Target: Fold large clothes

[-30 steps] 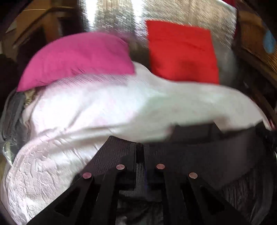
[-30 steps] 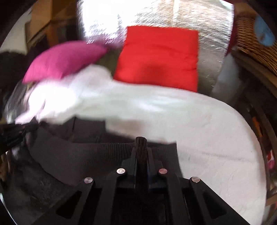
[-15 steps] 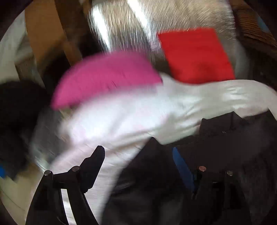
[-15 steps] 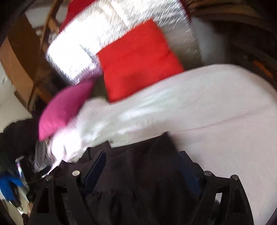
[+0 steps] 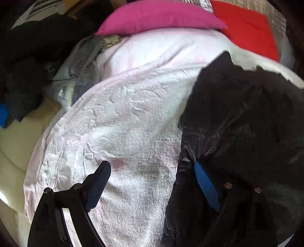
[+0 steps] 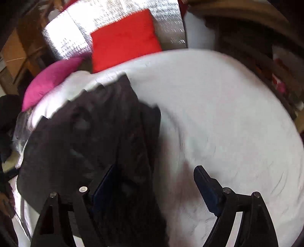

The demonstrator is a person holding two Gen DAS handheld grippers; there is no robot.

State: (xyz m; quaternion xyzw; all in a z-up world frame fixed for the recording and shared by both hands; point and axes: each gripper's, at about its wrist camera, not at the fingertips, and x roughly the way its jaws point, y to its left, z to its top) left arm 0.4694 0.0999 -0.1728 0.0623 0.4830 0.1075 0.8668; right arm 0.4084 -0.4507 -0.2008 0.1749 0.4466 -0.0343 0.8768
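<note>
Here, in the left wrist view, a heap of dark clothing (image 5: 28,62) fills the far left, with grey fabric (image 5: 83,62) bunched beside it at the edge of the bed. A pink pillow (image 5: 157,17) lies at the head of the bed, a red cushion (image 5: 245,28) to its right. The white textured bedspread (image 5: 121,121) covers the middle. The left gripper (image 5: 152,176) has its fingers spread wide, having just been opening further; only bedspread and the edge of the black garment (image 5: 247,123) show between them, and nothing is clamped. The garment lies flat on the bedspread at the right, under the right-hand finger.

In the right wrist view, the pink pillow (image 6: 51,79) sits at upper left, the red cushion (image 6: 123,39) leaning against a silvery quilted panel (image 6: 76,34). The black garment (image 6: 91,136) is spread on the left half of the bedspread (image 6: 218,114), reaching down below the left-hand finger. The right gripper (image 6: 155,180) also stands with fingers wide apart, gripping nothing; its right-hand finger hangs over bare white cover.
</note>
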